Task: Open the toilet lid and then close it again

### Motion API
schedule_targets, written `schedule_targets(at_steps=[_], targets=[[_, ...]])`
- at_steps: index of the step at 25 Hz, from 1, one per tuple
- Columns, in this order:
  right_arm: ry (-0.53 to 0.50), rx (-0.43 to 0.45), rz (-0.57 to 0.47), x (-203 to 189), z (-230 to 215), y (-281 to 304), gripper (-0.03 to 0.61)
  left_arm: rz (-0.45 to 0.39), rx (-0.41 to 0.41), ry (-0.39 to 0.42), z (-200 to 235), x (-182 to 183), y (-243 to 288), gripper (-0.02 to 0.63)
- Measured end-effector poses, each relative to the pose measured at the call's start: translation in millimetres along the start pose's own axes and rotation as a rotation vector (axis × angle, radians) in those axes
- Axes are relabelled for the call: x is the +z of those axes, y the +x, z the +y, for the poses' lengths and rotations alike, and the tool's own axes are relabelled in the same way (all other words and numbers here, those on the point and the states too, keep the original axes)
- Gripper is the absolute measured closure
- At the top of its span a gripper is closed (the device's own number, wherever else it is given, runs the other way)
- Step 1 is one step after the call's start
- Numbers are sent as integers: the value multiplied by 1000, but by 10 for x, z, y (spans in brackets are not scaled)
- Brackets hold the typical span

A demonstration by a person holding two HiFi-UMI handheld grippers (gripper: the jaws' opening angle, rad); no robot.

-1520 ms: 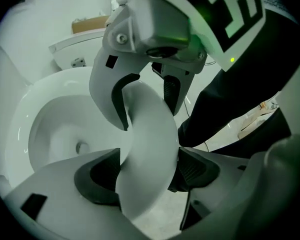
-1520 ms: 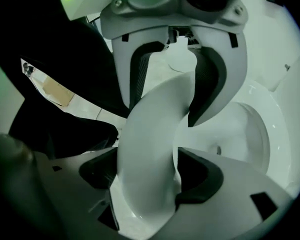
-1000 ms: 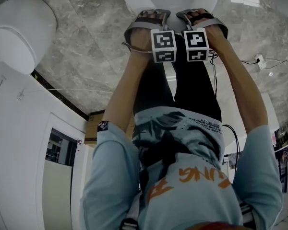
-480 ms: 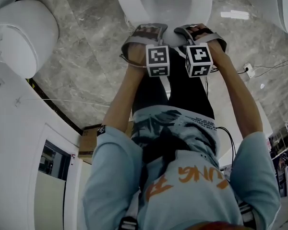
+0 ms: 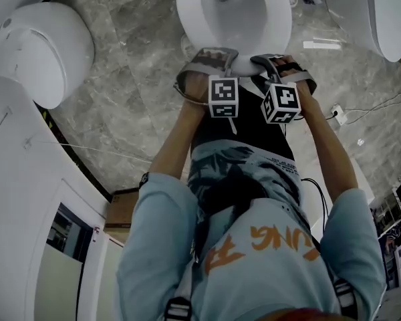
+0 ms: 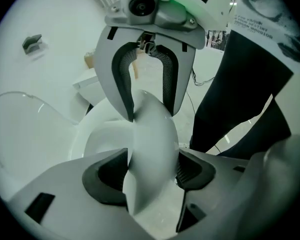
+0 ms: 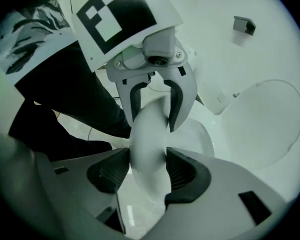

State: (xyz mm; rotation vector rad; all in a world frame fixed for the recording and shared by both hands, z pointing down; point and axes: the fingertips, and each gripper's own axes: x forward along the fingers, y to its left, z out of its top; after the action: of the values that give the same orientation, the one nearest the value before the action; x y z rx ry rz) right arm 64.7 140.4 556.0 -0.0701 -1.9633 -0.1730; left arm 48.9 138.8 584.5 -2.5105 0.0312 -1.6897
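Note:
The white toilet lid (image 5: 244,60) is held by its front edge, and the open bowl (image 5: 230,9) shows beyond it in the head view. My left gripper (image 5: 214,55) and right gripper (image 5: 271,60) sit side by side on that edge, pointing steeply down. In the left gripper view the thick curved lid edge (image 6: 150,134) fills the gap of my left gripper (image 6: 150,171). Its jaws are closing, and the right gripper (image 6: 147,109) clamps the same edge further along. In the right gripper view my right gripper (image 7: 147,169) is also closing, its pads pressed on the lid (image 7: 147,139).
A second toilet (image 5: 40,52) stands at the left and a third (image 5: 371,12) at the upper right, on a grey marble floor (image 5: 134,79). Cables and a socket (image 5: 337,112) lie at the right. The person's legs stand close in front of the bowl.
Both grippers have risen together with the lid's front edge. More of the bowl now shows beyond them in the head view. The marker cubes have tilted apart slightly.

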Motion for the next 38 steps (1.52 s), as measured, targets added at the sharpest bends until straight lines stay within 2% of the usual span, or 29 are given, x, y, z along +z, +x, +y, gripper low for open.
schedule_targets(at_steps=[8,17,24,26,32,34,38], targets=[[24,-170,-24,176,-293,-552,370,-33,102,-10,315,180,-535,362],[41,-388,-78,427,-856,-1292,404,-158,239,-187,927,377,-1271,383],[68,-548,-104,576,-1395,-1790,442,-208,331,-172,1475,528,-1759,427],[88,-593,-100,611,-1575,-1901,446,-227,355,-173,1640,543,-1874,456],[141,-720,-70,713,-2206,-2179,462,-271,405,-171,2263,548,-2176,480],[167,-753,-55,740,-2409,-2239,465,-270,411,-155,2453,539,-2250,491],[219,-805,-32,798,-2840,-2301,462,-298,370,-141,2835,488,-2366,494]])
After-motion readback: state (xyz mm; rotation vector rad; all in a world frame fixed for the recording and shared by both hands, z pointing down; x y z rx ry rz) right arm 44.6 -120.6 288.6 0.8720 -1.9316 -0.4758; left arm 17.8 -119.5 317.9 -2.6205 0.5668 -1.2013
